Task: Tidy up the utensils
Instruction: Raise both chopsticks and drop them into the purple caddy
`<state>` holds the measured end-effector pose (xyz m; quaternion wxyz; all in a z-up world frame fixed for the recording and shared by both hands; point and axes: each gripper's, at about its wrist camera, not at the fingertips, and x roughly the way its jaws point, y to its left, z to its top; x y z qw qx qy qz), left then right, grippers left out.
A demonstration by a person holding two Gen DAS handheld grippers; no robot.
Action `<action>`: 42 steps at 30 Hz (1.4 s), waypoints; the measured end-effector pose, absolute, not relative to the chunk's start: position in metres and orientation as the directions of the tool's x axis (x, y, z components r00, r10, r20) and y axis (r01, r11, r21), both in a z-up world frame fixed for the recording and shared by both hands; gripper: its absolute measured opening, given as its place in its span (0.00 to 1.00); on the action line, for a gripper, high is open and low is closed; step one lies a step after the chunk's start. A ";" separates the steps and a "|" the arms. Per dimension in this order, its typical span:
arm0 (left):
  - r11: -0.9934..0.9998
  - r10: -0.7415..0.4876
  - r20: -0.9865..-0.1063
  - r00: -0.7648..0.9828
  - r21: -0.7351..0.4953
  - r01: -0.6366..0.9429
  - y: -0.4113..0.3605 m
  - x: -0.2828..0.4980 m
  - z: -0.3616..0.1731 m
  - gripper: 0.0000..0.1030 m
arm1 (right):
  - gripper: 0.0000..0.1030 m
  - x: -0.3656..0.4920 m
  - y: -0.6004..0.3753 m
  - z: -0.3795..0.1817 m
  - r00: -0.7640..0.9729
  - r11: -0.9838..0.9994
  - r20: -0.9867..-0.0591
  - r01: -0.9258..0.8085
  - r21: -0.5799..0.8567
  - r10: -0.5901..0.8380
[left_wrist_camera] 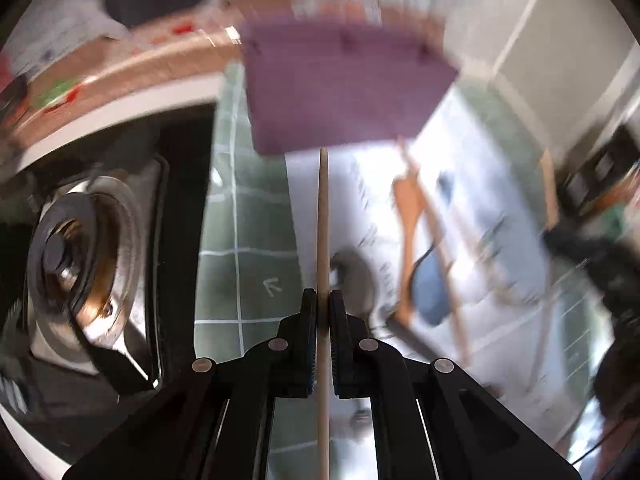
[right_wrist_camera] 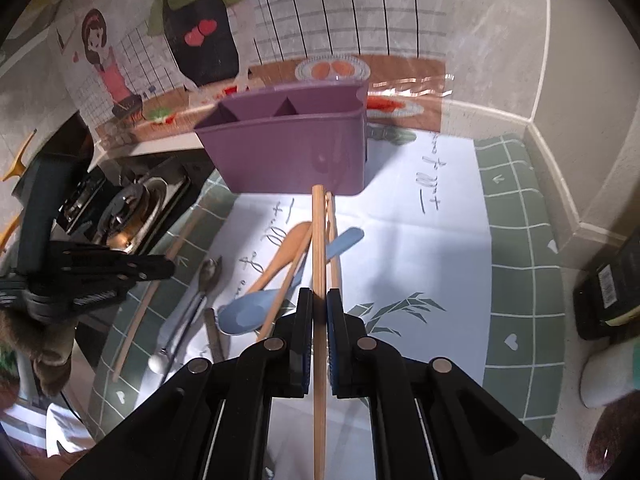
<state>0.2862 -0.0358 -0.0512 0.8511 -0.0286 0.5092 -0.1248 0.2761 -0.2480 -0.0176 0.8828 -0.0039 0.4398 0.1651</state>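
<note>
Clamping a single pale wooden chopstick [left_wrist_camera: 323, 216] between its black jaws, the left gripper [left_wrist_camera: 322, 300] points it toward the purple utensil holder [left_wrist_camera: 340, 84], whose near wall fills the far middle of this blurred view; the stick's tip reaches the holder's lower edge, though whether it touches cannot be told. The right gripper [right_wrist_camera: 319, 300] is likewise closed on a wooden chopstick [right_wrist_camera: 318, 248], which runs up between the jaws to end just at the base of the same purple utensil holder [right_wrist_camera: 292, 152]. From the right wrist view the holder stands upright on the white mat [right_wrist_camera: 420, 240], its top split into compartments, and what shows of them holds nothing. On the mat near the holder lie the loose utensils: a blue spoon [right_wrist_camera: 244, 316], a wooden spoon [right_wrist_camera: 280, 256], a metal spoon [right_wrist_camera: 208, 276] and another chopstick [right_wrist_camera: 144, 304] farther left. The mat lies on a green gridded cover [right_wrist_camera: 516, 216]. At the far left sits a gas stove burner [left_wrist_camera: 76, 256].
</note>
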 end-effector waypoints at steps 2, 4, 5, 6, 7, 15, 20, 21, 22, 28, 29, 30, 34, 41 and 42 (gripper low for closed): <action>0.959 -0.282 -0.802 0.527 -0.237 0.153 -0.028 0.273 -0.033 0.06 | 0.06 0.272 -0.244 -0.011 0.570 0.947 -0.772 -0.293 0.130 0.282; 0.952 -0.298 -0.745 0.597 -0.273 0.136 -0.020 0.263 -0.015 0.06 | 0.06 0.268 -0.239 -0.005 0.584 0.950 -0.765 -0.291 0.115 0.271; 0.952 -0.297 -0.723 0.624 -0.274 0.136 -0.020 0.262 -0.007 0.06 | 0.06 0.267 -0.238 -0.002 0.588 0.950 -0.762 -0.292 0.112 0.271; 0.952 -0.296 -0.697 0.653 -0.269 0.144 -0.020 0.259 0.004 0.06 | 0.06 0.266 -0.234 0.005 0.598 0.948 -0.753 -0.298 0.110 0.275; 0.953 -0.295 -0.680 0.671 -0.265 0.150 -0.023 0.260 0.010 0.06 | 0.06 0.266 -0.232 0.012 0.609 0.947 -0.743 -0.302 0.106 0.278; 0.939 -0.335 -0.479 0.812 -0.247 0.241 -0.019 0.277 0.116 0.06 | 0.06 0.269 -0.212 0.125 0.772 0.937 -0.558 -0.348 0.031 0.305; 0.923 -0.373 -0.314 0.873 -0.223 0.315 -0.016 0.291 0.193 0.06 | 0.06 0.284 -0.199 0.205 0.860 0.934 -0.412 -0.354 -0.055 0.302; 0.923 -0.372 -0.282 0.884 -0.217 0.319 -0.016 0.294 0.204 0.06 | 0.06 0.288 -0.197 0.216 0.871 0.934 -0.393 -0.350 -0.072 0.296; 0.925 -0.363 -0.246 0.898 -0.207 0.318 -0.016 0.298 0.216 0.06 | 0.06 0.293 -0.195 0.225 0.880 0.935 -0.377 -0.345 -0.086 0.290; 0.951 -0.295 -0.136 0.946 -0.139 0.276 -0.029 0.326 0.223 0.06 | 0.06 0.327 -0.195 0.239 0.896 0.931 -0.347 -0.340 -0.131 0.278; 0.954 -0.285 -0.133 0.949 -0.131 0.268 -0.031 0.332 0.219 0.06 | 0.06 0.334 -0.195 0.236 0.893 0.929 -0.352 -0.345 -0.137 0.280; 0.960 -0.267 -0.131 0.955 -0.120 0.253 -0.035 0.342 0.212 0.06 | 0.06 0.338 -0.196 0.232 0.889 0.927 -0.359 -0.350 -0.136 0.283; 0.964 -0.243 -0.156 0.957 -0.146 0.221 -0.042 0.370 0.177 0.06 | 0.06 0.366 -0.206 0.204 0.858 0.924 -0.414 -0.372 -0.089 0.305; 0.967 -0.227 -0.221 0.948 -0.167 0.193 -0.053 0.422 0.114 0.06 | 0.06 0.413 -0.210 0.136 0.770 0.917 -0.554 -0.398 -0.029 0.317; 0.966 -0.226 -0.229 0.947 -0.176 0.188 -0.054 0.428 0.104 0.06 | 0.06 0.418 -0.208 0.126 0.757 0.916 -0.572 -0.401 -0.025 0.316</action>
